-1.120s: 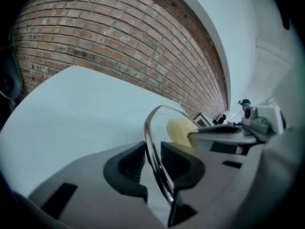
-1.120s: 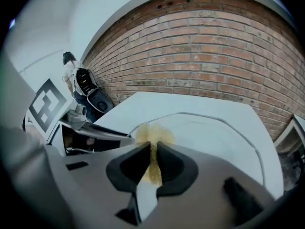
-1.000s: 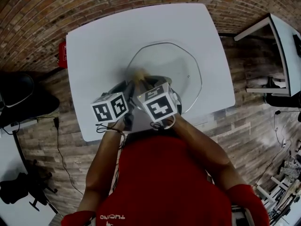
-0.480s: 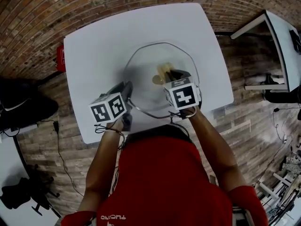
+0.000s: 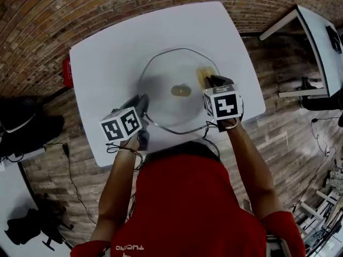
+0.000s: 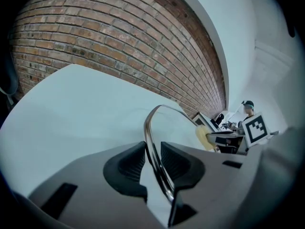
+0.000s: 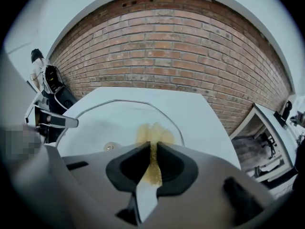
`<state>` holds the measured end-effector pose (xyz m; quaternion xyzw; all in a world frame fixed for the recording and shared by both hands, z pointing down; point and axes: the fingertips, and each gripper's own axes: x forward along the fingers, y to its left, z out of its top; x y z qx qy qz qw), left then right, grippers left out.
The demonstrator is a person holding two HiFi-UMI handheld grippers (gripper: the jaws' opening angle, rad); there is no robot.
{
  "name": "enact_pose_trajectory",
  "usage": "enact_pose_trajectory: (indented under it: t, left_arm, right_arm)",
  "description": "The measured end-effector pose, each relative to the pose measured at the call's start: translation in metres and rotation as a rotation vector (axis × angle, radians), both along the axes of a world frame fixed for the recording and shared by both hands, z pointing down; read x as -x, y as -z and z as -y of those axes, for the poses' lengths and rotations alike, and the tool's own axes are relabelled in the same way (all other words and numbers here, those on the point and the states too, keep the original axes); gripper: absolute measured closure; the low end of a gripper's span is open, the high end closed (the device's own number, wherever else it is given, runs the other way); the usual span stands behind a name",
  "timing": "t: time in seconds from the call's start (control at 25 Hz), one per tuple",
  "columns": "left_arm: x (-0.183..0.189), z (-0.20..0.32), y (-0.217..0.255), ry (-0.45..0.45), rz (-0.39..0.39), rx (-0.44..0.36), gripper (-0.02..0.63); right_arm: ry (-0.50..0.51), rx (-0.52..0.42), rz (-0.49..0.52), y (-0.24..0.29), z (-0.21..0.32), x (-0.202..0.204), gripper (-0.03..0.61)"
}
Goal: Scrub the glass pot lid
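On a white table (image 5: 102, 58), the left gripper (image 5: 142, 110) pinches the glass pot lid (image 5: 166, 71) by its near-left rim. The right gripper (image 5: 213, 82) squeezes a yellow sponge (image 5: 203, 74) against the lid's right edge. Hard scrubbing there could twist the rim loose.

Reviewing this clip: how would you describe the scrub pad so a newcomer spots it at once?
At the middle of the white table is a big glass lid with a metal rim. On the lid's right side, pinched in the right claw, is the scrub pad. Unlike the small round knob at the lid's centre, it is a flat yellowish patch near the rim.
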<state>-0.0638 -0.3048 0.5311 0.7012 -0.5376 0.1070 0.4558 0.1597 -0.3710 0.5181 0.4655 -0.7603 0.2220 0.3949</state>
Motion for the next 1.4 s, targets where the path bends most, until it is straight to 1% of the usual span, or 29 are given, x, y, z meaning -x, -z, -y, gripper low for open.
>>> enact_pose_trajectory:
  t: [0.08, 0.12, 0.24, 0.36, 0.52, 0.64, 0.84, 1.08, 1.28, 1.4]
  left_arm:
    - [0.001, 0.001, 0.0, -0.002, 0.0, 0.002, 0.503]
    - [0.001, 0.001, 0.0, -0.001, -0.001, 0.002, 0.503]
    - [0.002, 0.003, 0.0, 0.003, -0.006, 0.001, 0.504]
    - [0.001, 0.003, 0.0, 0.003, -0.01, 0.003, 0.505]
    - [0.0, 0.002, -0.001, 0.002, -0.011, 0.007, 0.505]
    - [-0.002, 0.002, 0.0, -0.001, -0.013, 0.007, 0.505]
    - [0.0, 0.002, -0.001, 0.002, -0.018, 0.006, 0.505]
    - [-0.001, 0.001, -0.003, 0.0, -0.021, 0.006, 0.505]
    - [-0.001, 0.002, -0.002, -0.002, -0.017, 0.005, 0.505]
    - [-0.002, 0.001, -0.001, 0.0, -0.015, 0.005, 0.505]
  right_arm:
    - [0.032, 0.012, 0.052, 0.012, -0.015, 0.019, 0.523]
    - [0.064, 0.027, 0.088, 0.017, -0.027, 0.033, 0.523]
    - [0.192, 0.087, 0.173, 0.024, -0.07, 0.082, 0.523]
    - [0.283, 0.141, 0.206, 0.02, -0.104, 0.116, 0.523]
    - [0.344, 0.2, 0.206, 0.007, -0.13, 0.134, 0.523]
    - [0.352, 0.221, 0.194, 0.0, -0.136, 0.131, 0.523]
    - [0.32, 0.217, 0.163, -0.004, -0.126, 0.111, 0.523]
    - [0.239, 0.186, 0.101, -0.009, -0.111, 0.059, 0.523]
    - [0.153, 0.17, 0.106, -0.004, -0.103, 0.026, 0.523]
    - [0.136, 0.157, 0.122, 0.0, -0.101, 0.022, 0.523]
